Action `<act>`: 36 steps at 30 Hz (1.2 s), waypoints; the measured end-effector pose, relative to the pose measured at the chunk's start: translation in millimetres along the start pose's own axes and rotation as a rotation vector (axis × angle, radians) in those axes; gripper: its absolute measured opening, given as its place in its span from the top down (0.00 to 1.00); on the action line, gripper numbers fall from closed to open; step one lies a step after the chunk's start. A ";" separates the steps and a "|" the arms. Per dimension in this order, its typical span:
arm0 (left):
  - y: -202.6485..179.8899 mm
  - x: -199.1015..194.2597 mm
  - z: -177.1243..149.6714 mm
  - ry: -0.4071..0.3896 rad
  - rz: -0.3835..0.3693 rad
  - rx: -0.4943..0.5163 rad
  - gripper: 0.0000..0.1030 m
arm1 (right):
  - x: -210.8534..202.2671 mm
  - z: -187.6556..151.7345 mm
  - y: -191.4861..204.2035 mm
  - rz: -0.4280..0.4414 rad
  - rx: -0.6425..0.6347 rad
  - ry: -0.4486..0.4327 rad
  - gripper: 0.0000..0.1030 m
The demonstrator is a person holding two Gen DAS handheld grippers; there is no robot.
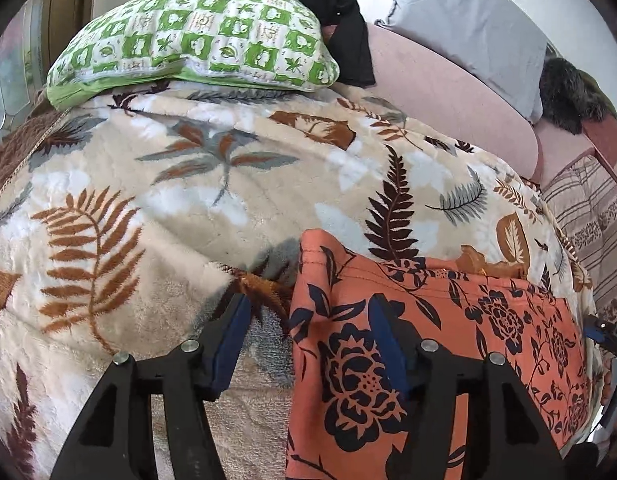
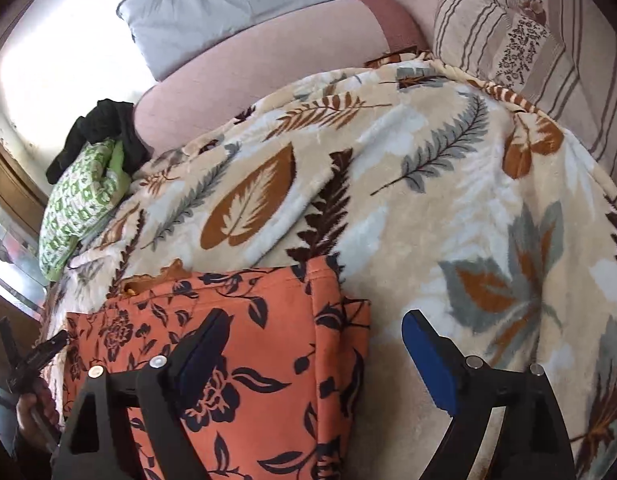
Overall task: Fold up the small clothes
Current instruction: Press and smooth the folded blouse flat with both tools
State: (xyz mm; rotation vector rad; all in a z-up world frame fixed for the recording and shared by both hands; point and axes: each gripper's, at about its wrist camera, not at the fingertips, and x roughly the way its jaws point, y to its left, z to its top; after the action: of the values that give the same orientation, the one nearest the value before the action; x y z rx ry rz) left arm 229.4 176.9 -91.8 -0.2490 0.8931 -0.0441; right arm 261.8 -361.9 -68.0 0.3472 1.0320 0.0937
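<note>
Left wrist view: the left tool is seen at the bottom of the frame with its two blue-padded fingers spread wide. One finger lies over the leaf-patterned blanket, the other over the orange floral garment, and the garment's left edge falls in the gap between them. Nothing is pinched. The garment is spread flat at the lower right of the frame, on top of the blanket that covers the bed. At the upper left a green-and-white checked pillow is seen on the blanket, with a black cloth draped over its far side. A grey pillow is propped at the upper right, over a pink sheet. At the right edge part of the other tool is just visible.

In the right wrist view, the right tool is likewise shown spread apart, gripping nothing. Its left finger sits over the orange floral garment, at the lower left of the frame, and its right finger over bare blanket; the garment's right edge runs between them. A striped cushion is seen at the upper right, and the grey pillow at the top.
</note>
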 end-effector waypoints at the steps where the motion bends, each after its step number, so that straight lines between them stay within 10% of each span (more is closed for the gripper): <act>1: -1.1 2.5 -0.7 0.012 0.003 0.005 0.40 | 6.1 -3.0 2.0 -0.013 -0.011 0.031 0.18; 4: -3.4 11.0 -1.5 0.033 0.007 0.011 0.43 | 23.0 -12.5 9.1 -0.036 -0.052 0.103 0.67; 5: -4.5 12.3 -1.4 0.037 0.009 0.016 0.54 | 23.6 -15.1 13.5 -0.060 -0.076 0.102 0.79; 6: -6.3 14.6 -1.0 0.054 0.016 0.028 0.96 | 21.9 -16.7 19.7 -0.088 -0.108 0.098 0.87; 7: -8.9 15.5 -0.1 0.067 0.032 0.044 0.97 | 17.1 -17.6 28.9 -0.126 -0.154 0.090 0.92; 12: -22.0 -4.8 -0.7 -0.026 0.036 0.102 0.97 | -21.2 -20.8 54.1 -0.245 -0.269 -0.017 0.93; 14: -19.6 17.7 -2.9 0.056 0.067 0.100 0.97 | -18.7 -25.5 42.2 -0.281 -0.232 -0.027 0.93; 18: -10.9 20.9 -0.1 0.086 0.106 0.050 0.71 | 24.2 -25.7 8.3 -0.169 -0.077 0.103 0.87; 22: -8.1 -33.1 1.3 -0.041 0.086 0.040 0.54 | -16.3 -16.8 9.1 -0.203 -0.027 -0.018 0.26; 26: -23.3 -72.6 -17.6 -0.063 0.016 0.104 0.54 | -51.5 -13.2 26.7 -0.080 -0.009 -0.082 0.26; 30: -46.9 -72.3 -45.2 -0.028 -0.006 0.178 0.41 | -38.2 -12.8 44.0 0.286 0.031 0.016 0.26; 36: -54.3 -23.8 -85.4 0.086 0.098 0.232 0.38 | 26.7 -29.8 -37.5 0.321 0.391 0.102 0.41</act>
State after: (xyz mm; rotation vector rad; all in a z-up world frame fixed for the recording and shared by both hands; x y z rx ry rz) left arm 151.8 110.8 -112.2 0.0128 0.9753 -0.0674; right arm 246.8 -383.8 -116.0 0.8714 1.0872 0.2007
